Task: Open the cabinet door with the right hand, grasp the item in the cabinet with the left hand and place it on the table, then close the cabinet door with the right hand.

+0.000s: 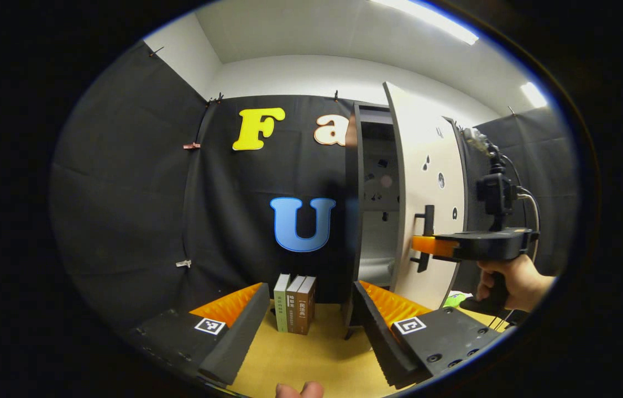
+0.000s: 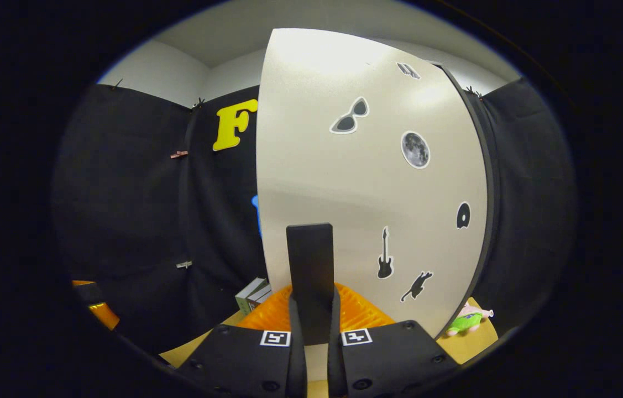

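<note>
Already the right hand-held gripper (image 2: 311,331) pinches the black handle (image 2: 310,276) of the half-open cabinet door (image 2: 366,182), and if it slips the door may swing toward the wide-open left hand-held gripper (image 1: 311,326), aimed at the dim cabinet interior (image 1: 377,221) at 1 o'clock, its item unclear.

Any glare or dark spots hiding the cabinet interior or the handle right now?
Left gripper view: cabinet interior is dim, contents unclear; ceiling lights flare at top. Right gripper view: glare washes the cabinet door top, fisheye bows it; handle reads sharply between the right gripper fingers.
</note>
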Demonstrator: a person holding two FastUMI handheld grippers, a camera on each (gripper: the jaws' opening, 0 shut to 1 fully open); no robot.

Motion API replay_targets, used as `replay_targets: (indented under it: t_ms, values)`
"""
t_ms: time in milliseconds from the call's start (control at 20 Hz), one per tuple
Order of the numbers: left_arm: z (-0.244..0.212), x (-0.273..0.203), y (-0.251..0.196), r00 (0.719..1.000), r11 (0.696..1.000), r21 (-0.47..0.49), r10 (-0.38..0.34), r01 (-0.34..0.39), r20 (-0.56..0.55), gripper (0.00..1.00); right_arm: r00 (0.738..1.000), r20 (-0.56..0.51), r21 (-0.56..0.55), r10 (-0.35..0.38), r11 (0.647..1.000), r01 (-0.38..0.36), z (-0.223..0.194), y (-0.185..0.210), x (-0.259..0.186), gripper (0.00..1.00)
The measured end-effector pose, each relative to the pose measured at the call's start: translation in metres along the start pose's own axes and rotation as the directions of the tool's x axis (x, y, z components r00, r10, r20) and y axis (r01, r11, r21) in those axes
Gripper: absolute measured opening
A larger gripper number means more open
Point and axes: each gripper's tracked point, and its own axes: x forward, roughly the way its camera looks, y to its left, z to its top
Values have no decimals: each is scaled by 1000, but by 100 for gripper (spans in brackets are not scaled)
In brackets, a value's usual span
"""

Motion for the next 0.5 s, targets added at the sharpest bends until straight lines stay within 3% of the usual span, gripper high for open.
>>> replay_targets:
  t_ms: [500]
  values:
    - [19, -7, -43, 999, 1000, 2, -25, 25, 46, 95, 1000, 20, 4, 19, 1000, -19, 9, -59, -93, 18]
